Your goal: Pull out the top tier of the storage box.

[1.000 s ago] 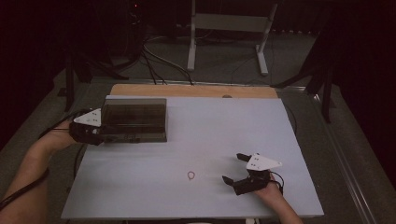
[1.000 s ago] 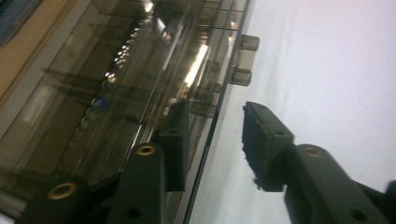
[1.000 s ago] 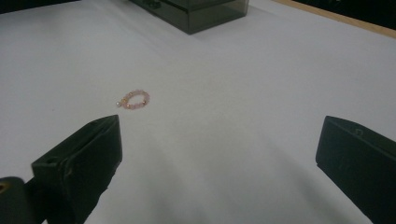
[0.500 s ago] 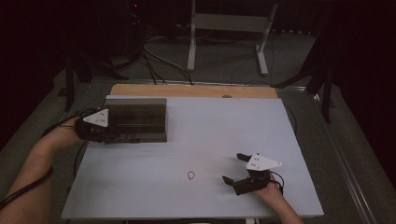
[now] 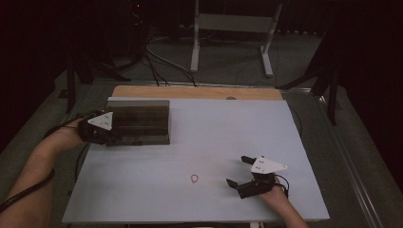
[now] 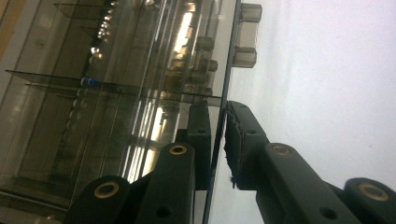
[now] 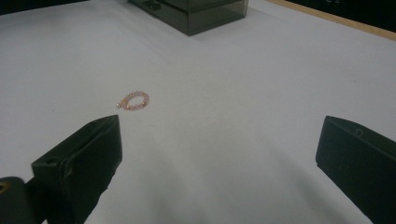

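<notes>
The left tongs (image 5: 111, 137) are seen at the left end of a smoked clear box (image 5: 142, 121), which stands near the back left corner of the white table (image 5: 228, 123). In the left gripper view these tongs (image 6: 218, 135) have just been closing, and a thin clear wall of the box (image 6: 140, 84) is caught between the two black jaws, one jaw inside and one outside, so the tongs are clamped on that wall. Thin clear dividers can be made out inside the box.

The right tongs (image 5: 240, 171) are held low over the table near its front right part, jaws spread wide apart with nothing between them. A small pink bead bracelet (image 5: 195, 178) lies flat on the table just left of them, not touched. In the right gripper view the bracelet (image 7: 133, 101) is seen ahead of the spread right tongs (image 7: 219, 140), closer to the left jaw, and the box (image 7: 201, 11) is seen well beyond it.
</notes>
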Demonstrator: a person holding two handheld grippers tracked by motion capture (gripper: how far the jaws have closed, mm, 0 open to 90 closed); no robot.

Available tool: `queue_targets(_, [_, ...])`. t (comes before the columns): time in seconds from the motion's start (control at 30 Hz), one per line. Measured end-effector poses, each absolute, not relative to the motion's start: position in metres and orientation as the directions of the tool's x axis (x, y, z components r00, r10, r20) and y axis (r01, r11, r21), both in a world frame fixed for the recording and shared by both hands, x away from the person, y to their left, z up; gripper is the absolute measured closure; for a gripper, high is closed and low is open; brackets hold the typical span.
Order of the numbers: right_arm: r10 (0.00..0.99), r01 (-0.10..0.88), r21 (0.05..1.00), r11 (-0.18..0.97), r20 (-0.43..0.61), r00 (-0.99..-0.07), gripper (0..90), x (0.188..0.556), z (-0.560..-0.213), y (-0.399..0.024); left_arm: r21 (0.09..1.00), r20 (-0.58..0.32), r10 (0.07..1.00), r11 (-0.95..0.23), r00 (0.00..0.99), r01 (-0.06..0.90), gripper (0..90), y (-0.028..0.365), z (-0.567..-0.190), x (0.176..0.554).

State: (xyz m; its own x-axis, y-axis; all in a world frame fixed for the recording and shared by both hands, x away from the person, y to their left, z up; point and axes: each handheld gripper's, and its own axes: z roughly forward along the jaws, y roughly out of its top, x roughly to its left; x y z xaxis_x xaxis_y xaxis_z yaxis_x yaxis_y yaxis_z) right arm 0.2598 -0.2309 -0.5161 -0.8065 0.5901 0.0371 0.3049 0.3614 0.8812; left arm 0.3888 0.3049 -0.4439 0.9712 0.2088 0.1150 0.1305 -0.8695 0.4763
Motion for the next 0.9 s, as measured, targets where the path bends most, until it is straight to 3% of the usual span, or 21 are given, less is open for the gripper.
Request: queue_targets(0.9, [0.592,0.304,0.886,0.350,0.042,-0.805,0.7,0.260,-0.515,-0.231,0.479,0.092,0.125,-0.875,0.988,0.066,84.5,0.304,-0.443,0.358])
